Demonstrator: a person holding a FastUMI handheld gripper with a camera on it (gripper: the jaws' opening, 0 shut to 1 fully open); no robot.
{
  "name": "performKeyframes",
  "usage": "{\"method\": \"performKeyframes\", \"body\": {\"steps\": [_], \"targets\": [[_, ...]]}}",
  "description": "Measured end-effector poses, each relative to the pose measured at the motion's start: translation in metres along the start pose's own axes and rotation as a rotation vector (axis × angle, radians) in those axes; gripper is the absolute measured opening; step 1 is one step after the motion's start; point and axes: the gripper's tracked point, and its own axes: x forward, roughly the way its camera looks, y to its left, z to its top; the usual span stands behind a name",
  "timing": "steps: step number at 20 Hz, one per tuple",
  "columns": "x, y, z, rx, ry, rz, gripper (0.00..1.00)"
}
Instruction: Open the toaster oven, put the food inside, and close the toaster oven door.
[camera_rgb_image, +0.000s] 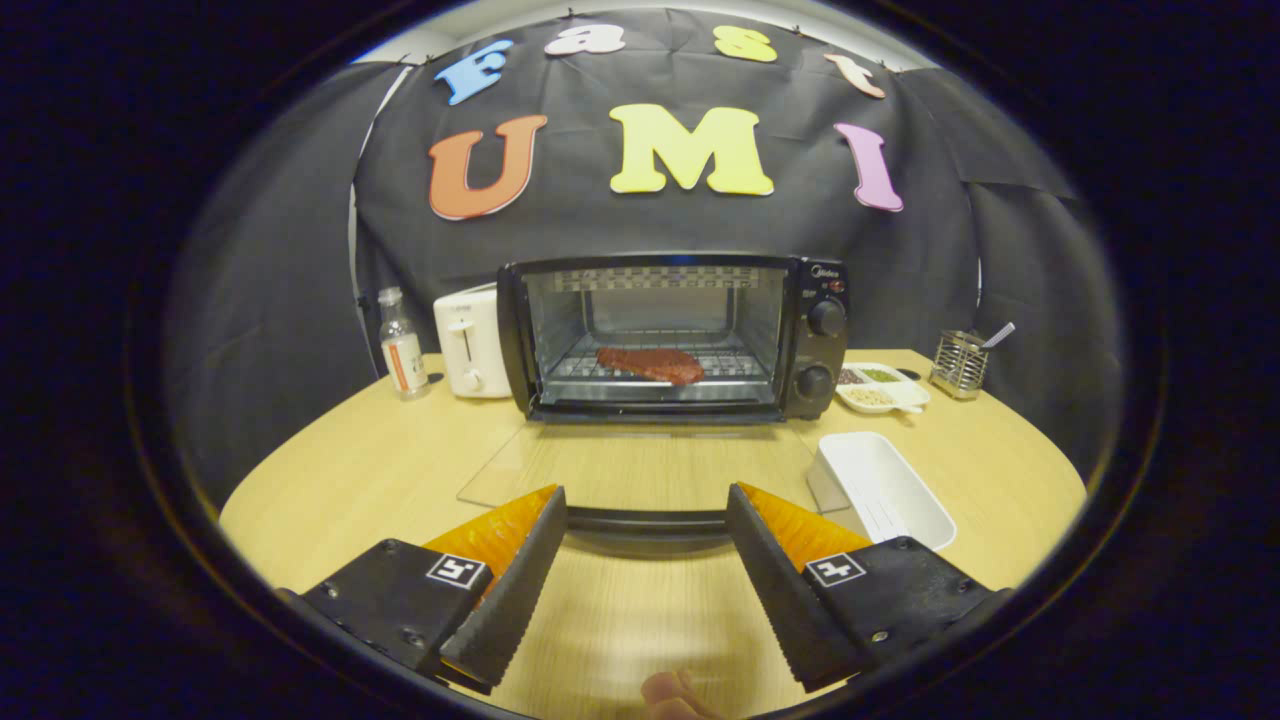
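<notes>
the toaster oven (672, 335) stands open on the table (350, 480), the food (651, 364) already lying on its rack, long axis running left to right. its glass door (640, 465) lies flat toward the gripper (646, 545), the door handle (646, 520) crossing left to right between the released jaws, which touch nothing. closing looks like the step left: the handle would need lifting up and away toward the oven.

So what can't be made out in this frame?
- Gripper: fingers open astride the door handle; contact can't be judged, and their tips cover the handle's ends.
- Oven dial markings: too small.
- Dish contents: too small.
- Holder contents: mesh hides all but one handle.
- Bottle label: too small.
</notes>
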Motion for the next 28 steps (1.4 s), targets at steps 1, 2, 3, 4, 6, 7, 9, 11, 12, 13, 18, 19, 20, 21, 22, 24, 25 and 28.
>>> {"method": "performKeyframes", "body": {"steps": [1,2,3,4,6,7,9,11,12,13,18,19,20,21,22,24,25,28], "targets": [[0.001,0.0,-0.006,-0.001,0.016,-0.004,1.0],[0.003,0.001,-0.012,-0.002,0.037,0.002,1.0],[0.005,0.002,-0.019,-0.003,0.064,0.0,1.0],[0.006,-0.001,-0.025,0.006,0.085,-0.006,1.0],[0.012,0.001,-0.033,0.027,0.123,-0.005,1.0],[0.015,0.003,-0.04,0.023,0.162,-0.005,1.0],[0.021,-0.001,-0.04,0.014,0.181,-0.039,1.0],[0.025,0.002,-0.038,0.005,0.186,-0.04,1.0],[0.025,0.001,-0.042,0.009,0.202,-0.047,1.0],[0.027,0.003,-0.043,0.024,0.213,-0.039,1.0],[0.028,0.002,-0.045,0.068,0.257,-0.067,1.0],[0.028,0.003,-0.044,0.07,0.257,-0.07,1.0],[0.027,0.005,-0.044,0.073,0.256,-0.069,1.0],[0.026,0.006,-0.041,0.077,0.248,-0.067,1.0],[0.024,0.007,-0.038,0.076,0.239,-0.065,1.0],[0.022,0.008,-0.029,0.066,0.21,-0.063,1.0],[0.02,0.011,-0.02,0.055,0.183,-0.056,1.0],[0.022,0.01,-0.002,0.019,0.137,-0.071,1.0]]}}
